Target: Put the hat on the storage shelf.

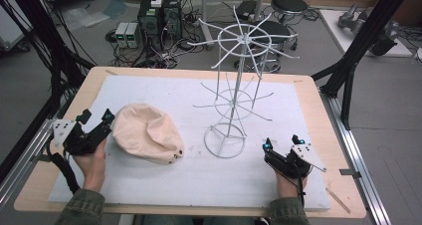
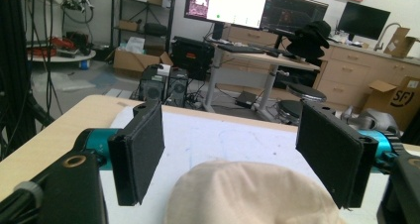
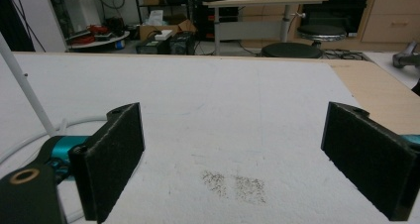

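High view — left gripper gapes beside cap — palm-up grip

Legible text: the letters "SF", printed dark on the side of an open cardboard box at the far right of the room, left gripper view. Monitor screens and the red wall poster: too blurred to read.

Soft matt cream cloth cap, glossy white wire rack, wood table
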Demonstrator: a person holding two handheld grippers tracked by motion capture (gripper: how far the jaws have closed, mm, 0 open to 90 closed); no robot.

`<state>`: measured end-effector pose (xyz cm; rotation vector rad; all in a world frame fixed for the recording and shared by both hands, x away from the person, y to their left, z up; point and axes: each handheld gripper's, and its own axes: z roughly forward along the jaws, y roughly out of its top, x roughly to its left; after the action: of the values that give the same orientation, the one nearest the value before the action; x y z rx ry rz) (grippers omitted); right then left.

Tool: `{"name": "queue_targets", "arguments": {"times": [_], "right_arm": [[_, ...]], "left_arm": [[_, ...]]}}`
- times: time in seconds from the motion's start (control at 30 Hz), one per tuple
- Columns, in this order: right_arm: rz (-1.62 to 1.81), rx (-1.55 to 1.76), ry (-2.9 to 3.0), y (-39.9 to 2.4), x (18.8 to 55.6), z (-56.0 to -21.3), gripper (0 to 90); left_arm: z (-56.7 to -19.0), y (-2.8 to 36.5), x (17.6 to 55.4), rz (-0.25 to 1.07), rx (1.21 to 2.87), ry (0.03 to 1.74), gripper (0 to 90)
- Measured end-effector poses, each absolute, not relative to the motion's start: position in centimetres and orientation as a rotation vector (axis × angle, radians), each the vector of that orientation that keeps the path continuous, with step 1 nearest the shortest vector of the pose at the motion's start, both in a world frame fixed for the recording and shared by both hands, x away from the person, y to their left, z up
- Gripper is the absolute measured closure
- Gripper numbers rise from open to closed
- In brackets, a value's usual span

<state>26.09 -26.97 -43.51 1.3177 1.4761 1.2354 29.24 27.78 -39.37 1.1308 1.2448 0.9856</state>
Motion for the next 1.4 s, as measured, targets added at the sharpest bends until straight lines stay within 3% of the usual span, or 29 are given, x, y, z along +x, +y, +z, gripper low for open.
{"name": "queue_targets", "arguments": {"times": [0.53, 1.4], "right_arm": [[1.242, 1.312, 1.477, -27.1, 26.1, -43.5, 8.7], [1.247, 1.306, 1.477, -27.1, 26.2, -43.5, 8.7]], "left_arm": [[-38.0, 26.2, 31.2, 0.991, 1.184, 1.239, 26.8], [-37.2, 22.8, 34.7, 0.784, 1.247, 1.483, 27.4]]}}
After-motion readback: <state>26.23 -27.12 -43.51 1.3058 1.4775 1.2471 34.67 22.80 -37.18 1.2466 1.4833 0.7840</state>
